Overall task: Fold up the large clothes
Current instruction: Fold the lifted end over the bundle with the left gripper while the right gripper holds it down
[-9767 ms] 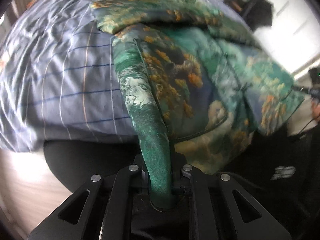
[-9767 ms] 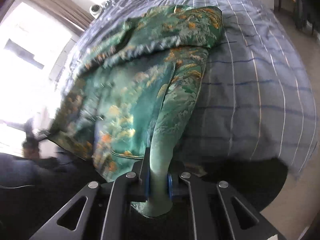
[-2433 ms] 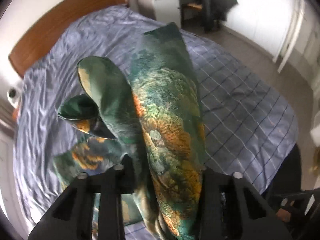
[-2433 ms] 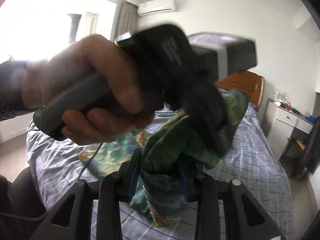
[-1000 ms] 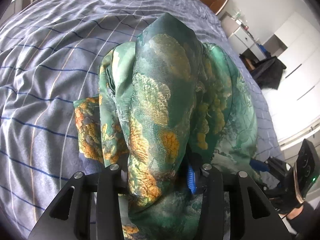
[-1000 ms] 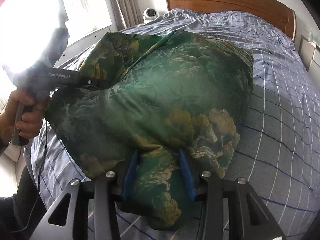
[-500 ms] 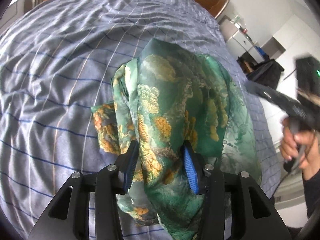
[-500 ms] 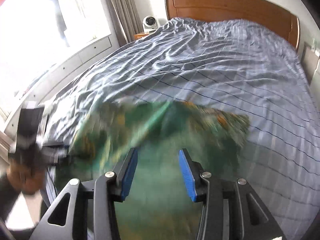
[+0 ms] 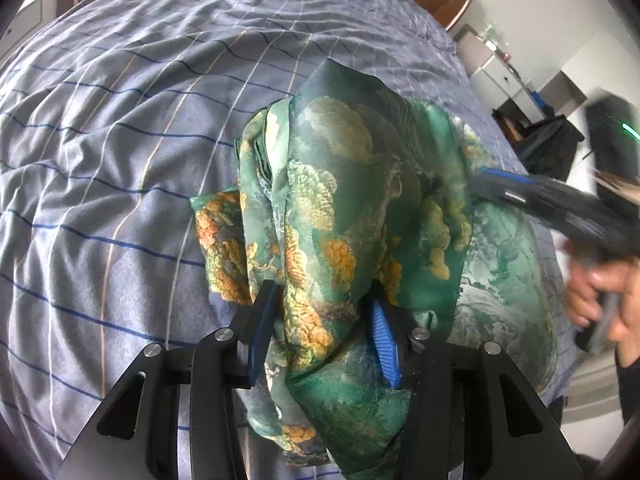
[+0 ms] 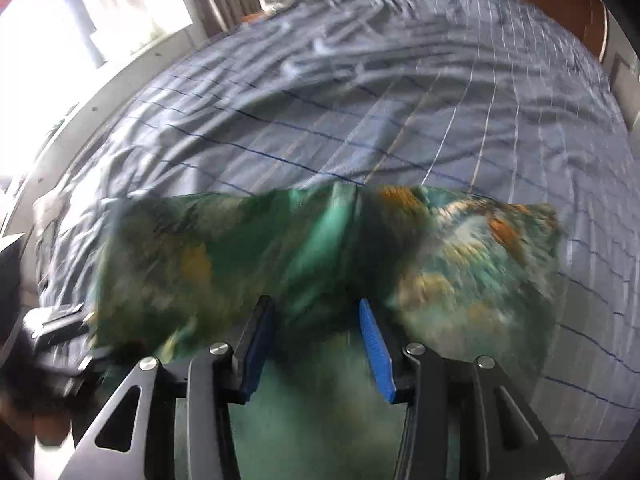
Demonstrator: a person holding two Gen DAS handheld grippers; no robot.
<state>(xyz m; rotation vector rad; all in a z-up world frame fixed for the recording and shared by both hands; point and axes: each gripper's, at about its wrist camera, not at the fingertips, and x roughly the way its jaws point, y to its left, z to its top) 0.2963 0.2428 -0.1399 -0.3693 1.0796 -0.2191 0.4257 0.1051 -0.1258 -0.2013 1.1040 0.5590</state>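
Garment bunched lengthwise between parted left claw fingers.

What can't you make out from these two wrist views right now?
- Right wrist: the green garment is motion-blurred, so its fold edges are unreadable.
- Left wrist: the right gripper is blurred; its jaws can't be read.
- Left wrist: cloth bunched in the left gripper hides any pinch.
- Both: the garment's near end is cut off at the bottom edge.

Both tools' jaws now spread, green garment released, bunched on bed.
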